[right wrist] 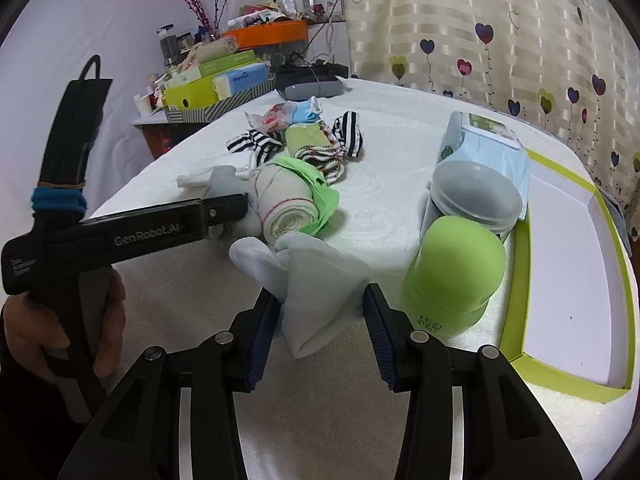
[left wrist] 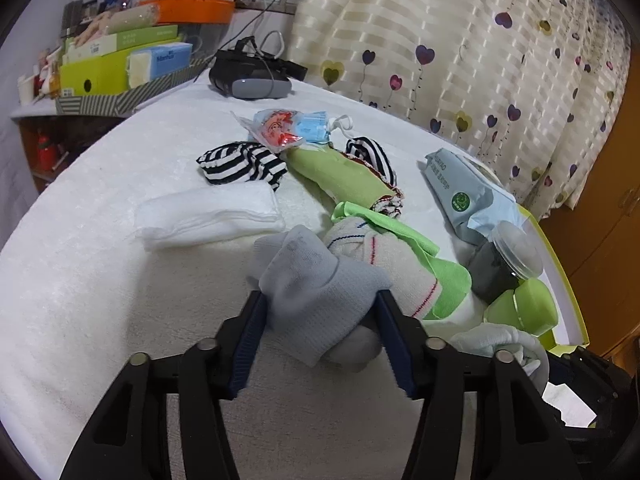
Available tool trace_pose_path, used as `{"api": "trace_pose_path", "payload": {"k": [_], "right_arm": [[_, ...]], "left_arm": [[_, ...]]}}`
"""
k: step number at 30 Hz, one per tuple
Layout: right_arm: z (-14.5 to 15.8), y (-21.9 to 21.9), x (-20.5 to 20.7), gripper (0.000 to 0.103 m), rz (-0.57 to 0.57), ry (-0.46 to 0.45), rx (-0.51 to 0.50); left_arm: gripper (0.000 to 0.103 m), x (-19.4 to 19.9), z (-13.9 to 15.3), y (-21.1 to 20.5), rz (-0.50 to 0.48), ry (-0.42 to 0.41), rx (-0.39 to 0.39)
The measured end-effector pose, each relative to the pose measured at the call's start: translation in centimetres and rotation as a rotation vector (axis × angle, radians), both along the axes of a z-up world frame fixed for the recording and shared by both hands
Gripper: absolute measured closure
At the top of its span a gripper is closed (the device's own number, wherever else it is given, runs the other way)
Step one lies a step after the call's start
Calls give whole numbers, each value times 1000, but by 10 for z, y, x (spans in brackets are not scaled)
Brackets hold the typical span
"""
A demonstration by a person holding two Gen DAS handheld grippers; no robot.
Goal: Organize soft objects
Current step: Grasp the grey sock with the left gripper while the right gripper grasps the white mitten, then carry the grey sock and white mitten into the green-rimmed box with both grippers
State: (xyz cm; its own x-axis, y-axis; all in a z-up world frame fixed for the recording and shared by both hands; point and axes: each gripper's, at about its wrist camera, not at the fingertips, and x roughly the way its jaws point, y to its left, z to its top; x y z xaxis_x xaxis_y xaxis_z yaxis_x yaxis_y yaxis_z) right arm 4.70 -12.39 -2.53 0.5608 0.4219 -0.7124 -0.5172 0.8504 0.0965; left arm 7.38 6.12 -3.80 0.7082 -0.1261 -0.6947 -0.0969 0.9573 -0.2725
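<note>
My left gripper (left wrist: 320, 308) is shut on a grey sock (left wrist: 316, 280), held just above the white towel-covered table (left wrist: 100, 300); the sock also shows in the right wrist view (right wrist: 224, 184). My right gripper (right wrist: 320, 304) is shut on a white sock (right wrist: 316, 280). A cream rolled cloth with green trim (right wrist: 292, 204) lies between them. Beyond it lie a green sock (left wrist: 344, 172), striped black-and-white socks (left wrist: 240, 160) and a folded white cloth (left wrist: 212, 216).
A green-rimmed box lid (right wrist: 568, 264) lies at the right edge, with a green bottle (right wrist: 452, 276), a clear jar (right wrist: 472, 200) and a wipes pack (right wrist: 488, 144) beside it. A packet of masks (left wrist: 288, 128) and a VR headset (left wrist: 252, 76) lie farther back. A cluttered shelf (left wrist: 120, 64) stands back left.
</note>
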Motion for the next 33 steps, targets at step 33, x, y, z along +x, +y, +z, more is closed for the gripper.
{"api": "trace_pose_path", "payload": {"k": [33], "right_arm": [[40,-45,-30,58,-59,-127,90]], "left_arm": [[91,-59,68,-44,-71,-176,101]]}}
